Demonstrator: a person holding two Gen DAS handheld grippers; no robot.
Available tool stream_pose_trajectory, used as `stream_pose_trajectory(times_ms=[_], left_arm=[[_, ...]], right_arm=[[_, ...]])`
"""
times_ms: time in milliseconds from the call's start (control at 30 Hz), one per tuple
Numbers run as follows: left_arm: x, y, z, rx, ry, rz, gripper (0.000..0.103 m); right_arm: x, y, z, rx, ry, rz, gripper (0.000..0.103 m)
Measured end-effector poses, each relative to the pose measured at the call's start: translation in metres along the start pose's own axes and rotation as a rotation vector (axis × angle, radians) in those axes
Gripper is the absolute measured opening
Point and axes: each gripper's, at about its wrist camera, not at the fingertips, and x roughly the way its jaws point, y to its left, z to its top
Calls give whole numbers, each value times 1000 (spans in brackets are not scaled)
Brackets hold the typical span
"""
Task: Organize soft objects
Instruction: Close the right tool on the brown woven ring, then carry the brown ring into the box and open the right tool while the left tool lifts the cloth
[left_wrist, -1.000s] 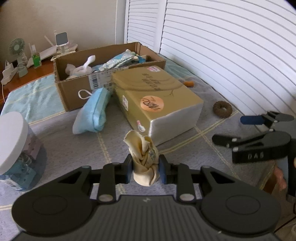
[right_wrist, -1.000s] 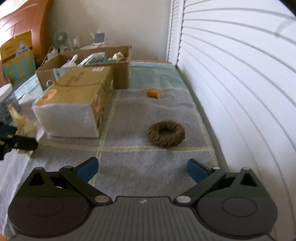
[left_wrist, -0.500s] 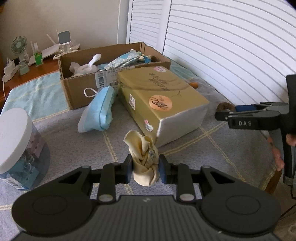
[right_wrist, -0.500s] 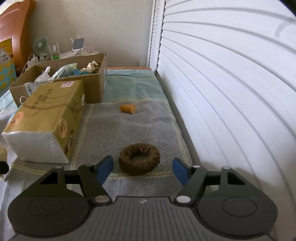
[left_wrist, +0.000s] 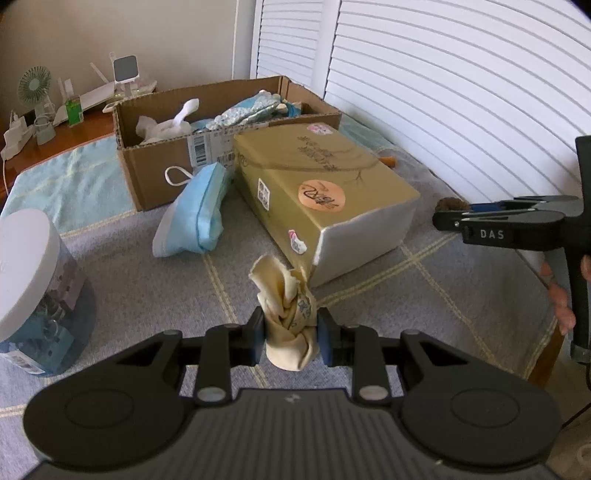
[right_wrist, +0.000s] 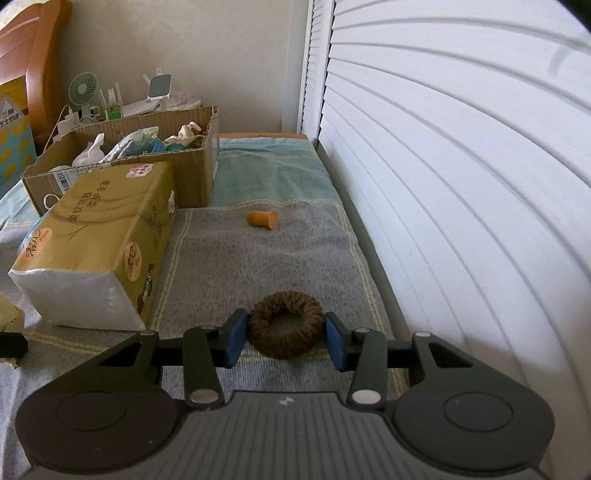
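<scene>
Brown knit fabric forms the scrunchie (right_wrist: 284, 324), a soft ring lying flat on the grey blanket (right_wrist: 295, 258) near the louvred shutters (right_wrist: 461, 184). It sits between the blue pads of the right gripper (right_wrist: 284, 341), whose jaws have just been closing; the left pad looks to touch the ring while a sliver of gap may remain at the right pad, though the fisheye view leaves this uncertain. The ring is judged light, compressible and non-slippery, so a squeeze across its outer edges should hold it, with some deformation expected.

Left gripper (left_wrist: 291, 338): jaws narrow, clamped on a cream knotted cloth (left_wrist: 286, 314) held above the blanket. This item is likewise judged soft and light, and is best held at the knot, as it is.

Counts: one scrunchie; one cream cloth; one open cardboard box (left_wrist: 155, 173) already holding several soft items; one gold tissue pack (left_wrist: 317, 199) and one blue pouch (left_wrist: 195, 218), both just in front of the box; one small orange cone-shaped piece (right_wrist: 262, 219) on the blanket beyond the scrunchie; one white-lidded jar (left_wrist: 33, 291) at the left.
</scene>
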Motion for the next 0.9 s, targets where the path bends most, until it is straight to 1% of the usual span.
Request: stream_pose_trajectory(times_ms=[167, 300, 333, 567, 800, 867, 900], left_arm=[[2, -2, -1, -1, -6, 19, 30], [-3, -3, -4, 10, -21, 51, 45], [-4, -3, -5, 15, -24, 60, 46], [2, -3, -3, 4, -21, 76, 46], [5, -5, -4, 9, -23, 67, 45], [5, -5, -4, 16, -21, 65, 44], [5, -4, -4, 19, -18, 59, 40]], right_arm=[[-1, 2, -1, -10, 0, 0, 50], [-2, 2, -1, -11, 0, 8, 50], [-2, 2, -1, -13, 0, 9, 50], [-2, 3, -2, -12, -3, 10, 50], [-4, 3, -1, -11, 0, 5, 50], [-5, 3, 0, -12, 3, 8, 49], [-6, 3, 1, -12, 3, 11, 49]])
